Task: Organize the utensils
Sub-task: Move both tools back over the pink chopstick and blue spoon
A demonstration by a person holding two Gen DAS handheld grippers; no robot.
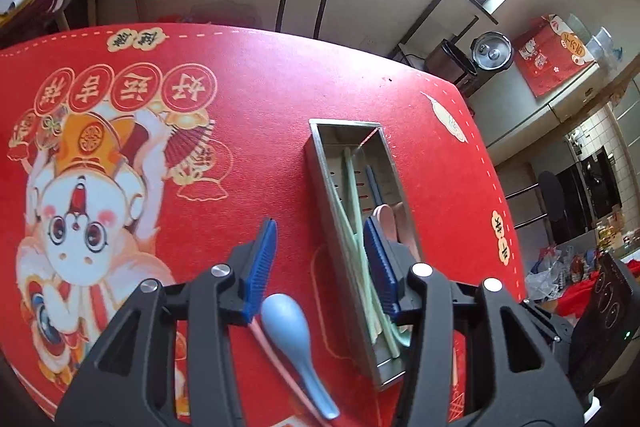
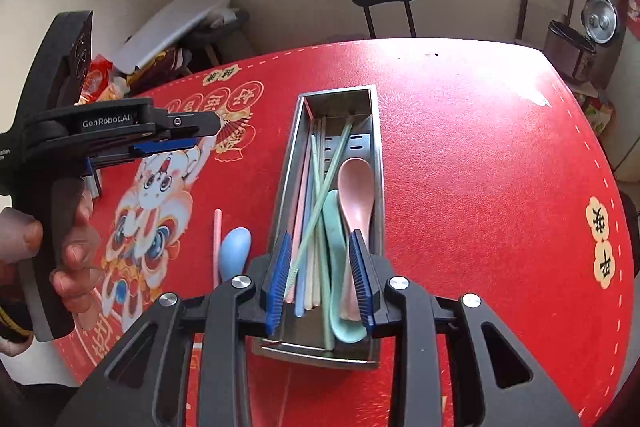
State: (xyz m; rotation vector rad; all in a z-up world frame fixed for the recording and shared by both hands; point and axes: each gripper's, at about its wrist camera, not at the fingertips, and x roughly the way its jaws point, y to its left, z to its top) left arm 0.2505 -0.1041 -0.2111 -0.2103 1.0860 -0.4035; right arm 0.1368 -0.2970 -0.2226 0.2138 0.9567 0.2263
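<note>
Two utensils lie outside the steel tray (image 2: 378, 163) on the red table (image 2: 480, 167) — a blue spoon (image 2: 235, 253) and a pink chopstick (image 2: 217, 239), side by side just left of the tray. In the right wrist view both run roughly parallel to the tray's long axis, the spoon's bowl toward the far end; in the left wrist view the blue spoon (image 1: 288, 331) has its handle slanting toward the lower right, with the pink chopstick (image 1: 280, 363) touching its left side.

The tray's long axis runs away from the cameras toward the far table edge. Inside, a pink spoon (image 2: 356, 199) lies bowl toward the far end, a mint spoon (image 2: 336, 267) beside it with its bowl at the near end, and several pastel chopsticks (image 2: 316, 211) lie mostly lengthwise — one green stick crosses them diagonally.

The right gripper (image 2: 322, 275) hangs above the tray's near end, fingers apart, gripping nothing. The left gripper (image 1: 320, 263) is likewise parted and empty, above the strip of table between blue spoon and tray. A hand (image 2: 60, 247) holds its handle.
</note>
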